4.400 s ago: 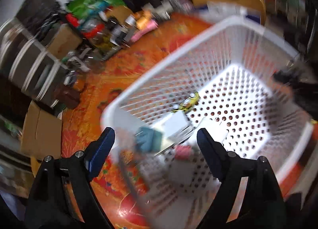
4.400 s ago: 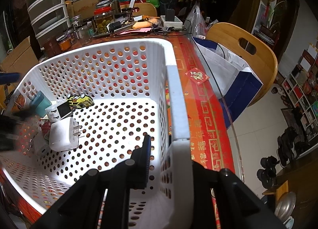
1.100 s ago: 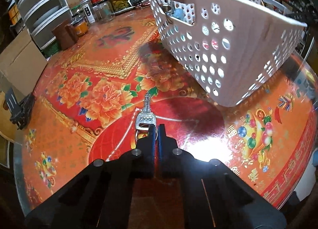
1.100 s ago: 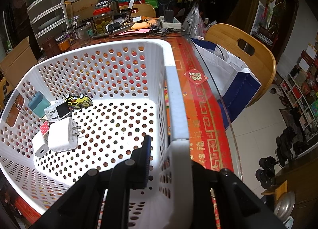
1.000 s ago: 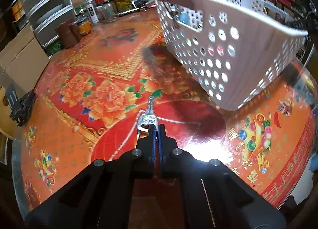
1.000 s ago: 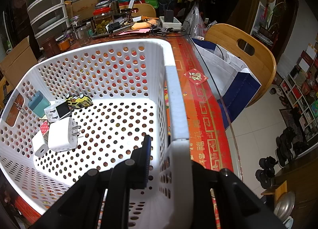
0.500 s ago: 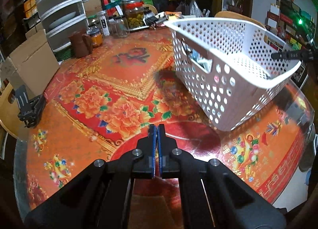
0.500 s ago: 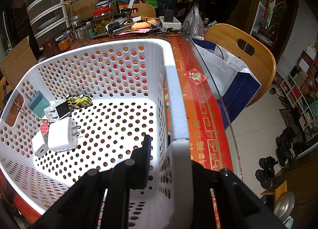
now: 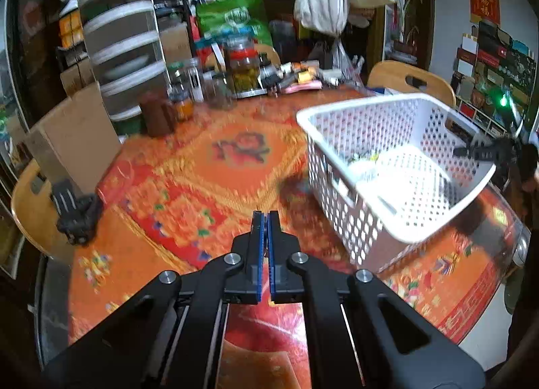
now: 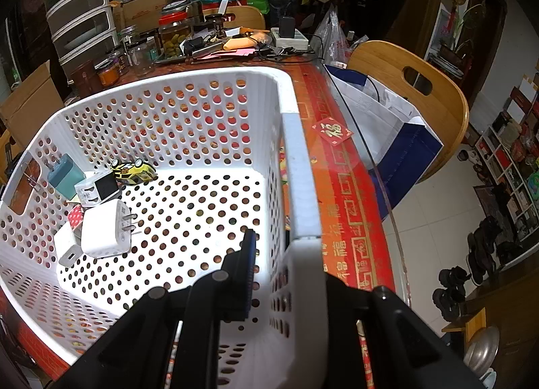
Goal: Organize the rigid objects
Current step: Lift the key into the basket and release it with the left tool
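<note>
Left gripper sits low in the middle of the left wrist view, up over the red table, jaws pressed together. I honestly can't tell if anything thin is pinched in there. Right gripper is clamped on the side wall of the white basket, one finger inside, which holds it steady.

The sorted stuff is piled at the left of the right wrist view: white charger, teal plug and yellow toy car. My tip: bring the left one over the rim at the right of its view, get low over the bare floor beside the pile, and only then let go
</note>
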